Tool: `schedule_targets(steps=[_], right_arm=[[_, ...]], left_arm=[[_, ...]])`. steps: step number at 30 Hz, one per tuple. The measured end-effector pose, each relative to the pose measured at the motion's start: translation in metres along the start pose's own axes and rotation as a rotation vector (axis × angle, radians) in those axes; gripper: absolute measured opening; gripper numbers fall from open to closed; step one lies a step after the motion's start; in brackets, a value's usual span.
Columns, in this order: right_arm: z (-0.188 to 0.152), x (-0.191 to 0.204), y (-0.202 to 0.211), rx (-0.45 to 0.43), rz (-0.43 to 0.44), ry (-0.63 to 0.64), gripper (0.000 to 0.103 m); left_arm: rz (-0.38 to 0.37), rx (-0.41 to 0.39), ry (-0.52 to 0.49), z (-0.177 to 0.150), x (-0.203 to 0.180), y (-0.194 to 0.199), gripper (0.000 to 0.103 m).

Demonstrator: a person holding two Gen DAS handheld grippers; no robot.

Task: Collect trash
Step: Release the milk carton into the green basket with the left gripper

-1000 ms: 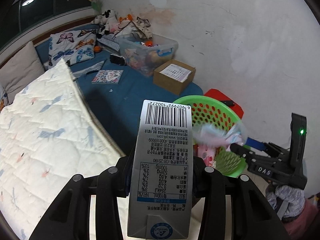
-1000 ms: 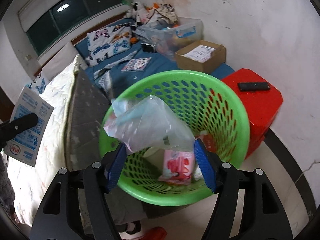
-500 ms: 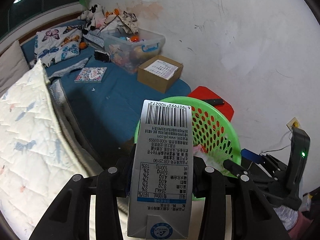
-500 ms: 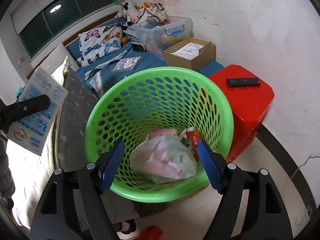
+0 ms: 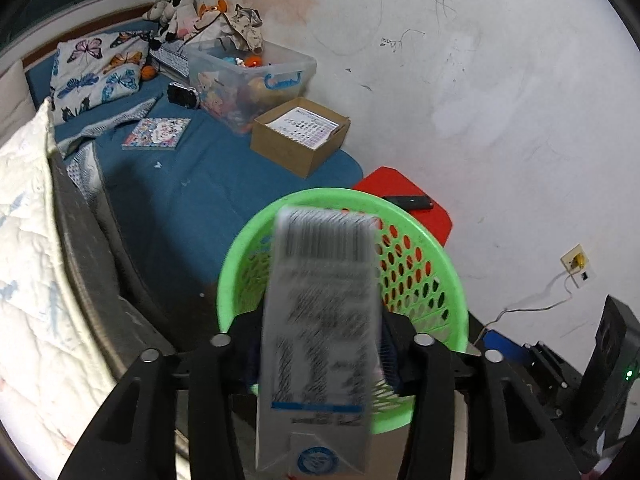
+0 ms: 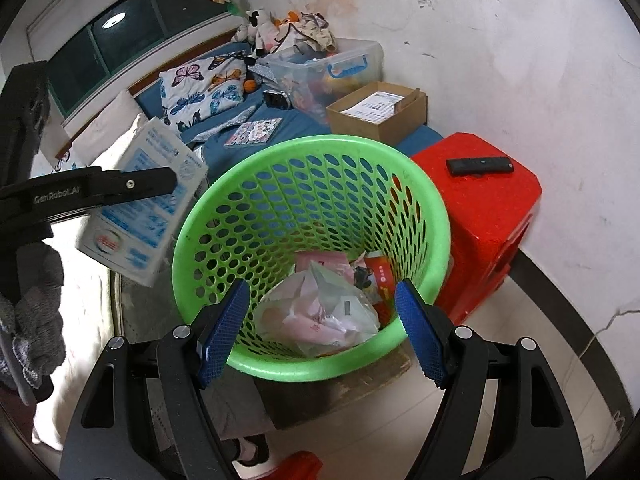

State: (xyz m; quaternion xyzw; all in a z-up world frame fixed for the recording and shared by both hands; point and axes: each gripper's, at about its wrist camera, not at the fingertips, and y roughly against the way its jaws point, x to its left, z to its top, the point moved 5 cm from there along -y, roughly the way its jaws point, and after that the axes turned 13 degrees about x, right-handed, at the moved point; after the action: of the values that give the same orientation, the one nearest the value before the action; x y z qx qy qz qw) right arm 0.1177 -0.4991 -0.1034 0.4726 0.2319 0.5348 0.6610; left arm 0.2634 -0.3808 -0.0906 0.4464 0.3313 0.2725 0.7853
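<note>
1. Left gripper: black fingers with dark blue pads, jaws just now opening, grip let go; milk carton between the pads but smeared with motion blur while the fingers stay sharp.
2. Carton: tall grey-white box of coated paper, flat-sided with square edges; barcode at the far end, dense black print down the face, a blue band and a round blue emblem near the camera. From the right wrist, seen tilted beside the left finger, just outside the basket's left rim, with blue print and a red oval logo.
3. Right gripper: released, nothing between its 2 ribbed blue pads; jaws lately widened, poised over the near rim of the basket.
4. Basket: round, bright green plastic, walls pierced with rows of oval holes, narrowing toward the bottom.
5. Inside on the bottom: crumpled translucent plastic bag with pink wrappers showing through, more pink and red packets behind it.
6. Just beside the basket: glossy red plastic stool, black remote flat on top.
7. Farther out: blue bedsheet, open brown cardboard box, clear plastic tub, quilted white cover.
</note>
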Motion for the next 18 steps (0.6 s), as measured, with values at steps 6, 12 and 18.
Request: schedule_targets(steps=[6, 12, 18], right_arm=[[-0.004, -0.001, 0.003, 0.000, 0.006, -0.003, 0.075], [-0.006, 0.014, 0.012, -0.016, 0.023, 0.027, 0.075], [-0.011, 0.040, 0.022, -0.021, 0.048, 0.075, 0.078]], left_arm=[[-0.015, -0.018, -0.011, -0.002, -0.006, 0.007, 0.057], [0.005, -0.062, -0.011, -0.014, -0.001, 0.036, 0.057], [0.079, -0.112, -0.012, -0.039, 0.012, 0.068, 0.057]])
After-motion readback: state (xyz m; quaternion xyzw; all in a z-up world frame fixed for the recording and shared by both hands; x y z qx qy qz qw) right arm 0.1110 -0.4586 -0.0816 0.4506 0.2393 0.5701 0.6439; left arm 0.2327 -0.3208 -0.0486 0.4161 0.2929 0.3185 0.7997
